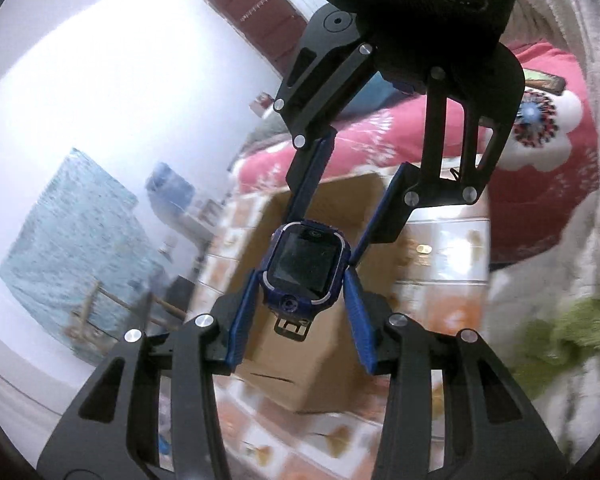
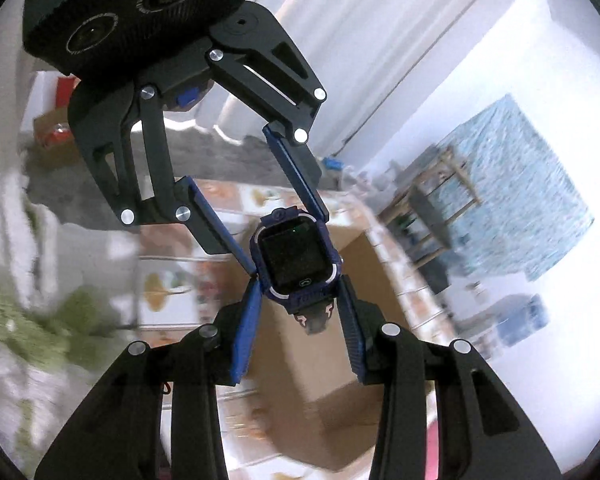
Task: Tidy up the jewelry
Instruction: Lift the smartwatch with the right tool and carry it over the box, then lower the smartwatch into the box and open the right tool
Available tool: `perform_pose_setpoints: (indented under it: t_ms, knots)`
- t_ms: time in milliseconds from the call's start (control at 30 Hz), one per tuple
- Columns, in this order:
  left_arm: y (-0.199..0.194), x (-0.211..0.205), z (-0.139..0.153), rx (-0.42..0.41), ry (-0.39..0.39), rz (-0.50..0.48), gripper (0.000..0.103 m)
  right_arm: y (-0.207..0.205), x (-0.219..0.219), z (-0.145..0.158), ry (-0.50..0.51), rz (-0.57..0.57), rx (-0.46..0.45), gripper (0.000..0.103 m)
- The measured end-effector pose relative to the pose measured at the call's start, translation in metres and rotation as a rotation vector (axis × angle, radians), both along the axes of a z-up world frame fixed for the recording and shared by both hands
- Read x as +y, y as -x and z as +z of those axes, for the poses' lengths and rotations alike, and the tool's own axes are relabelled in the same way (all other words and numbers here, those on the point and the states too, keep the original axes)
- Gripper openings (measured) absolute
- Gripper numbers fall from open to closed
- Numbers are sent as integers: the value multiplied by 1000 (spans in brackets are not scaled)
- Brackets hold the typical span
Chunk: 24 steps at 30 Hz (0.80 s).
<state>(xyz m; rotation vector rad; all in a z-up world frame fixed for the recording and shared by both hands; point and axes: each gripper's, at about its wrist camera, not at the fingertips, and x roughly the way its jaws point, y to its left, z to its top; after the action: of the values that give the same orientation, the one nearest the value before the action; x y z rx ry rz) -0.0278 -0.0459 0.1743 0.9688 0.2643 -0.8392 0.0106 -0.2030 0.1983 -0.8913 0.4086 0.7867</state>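
Two claws meet over a cardboard box (image 1: 300, 364). My left claw (image 1: 306, 276) and right claw (image 2: 298, 280) each clamp opposite edges of a blue smartwatch (image 1: 305, 266), holding it in the air between them, screen facing both cameras.

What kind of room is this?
Probably a bedroom in a home: a bed with a red flowered blanket, a dark red wooden door, and a patterned tiled floor under a brown cardboard box.
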Motion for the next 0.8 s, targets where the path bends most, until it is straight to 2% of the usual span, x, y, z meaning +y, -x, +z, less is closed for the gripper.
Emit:
perform_pose_setpoints:
  t_ms: [100, 233, 433, 533, 633, 700, 800]
  knots:
    - [-20, -3, 8, -5, 1, 4, 42, -26, 2, 6, 12, 3, -20, 38]
    - [-53, -12, -9, 3, -25, 16, 42, -68, 4, -3, 12, 0, 25, 38]
    - [-121, -18, -52, 142, -53, 43, 42, -127, 10, -44, 40, -5, 173, 38]
    - [-147, -22, -77, 224, -79, 71, 42, -164, 17, -73, 78, -14, 278, 37]
    - [-160, -19, -97, 245, -116, 124, 42, -188, 20, -98, 142, -46, 374, 37]
    - [-164, -10, -96, 275, -94, 174, 42, -201, 22, -115, 208, -91, 421, 37]
    - [-159, 7, -78, 294, -12, 224, 42, -207, 23, -139, 316, -155, 443, 37]
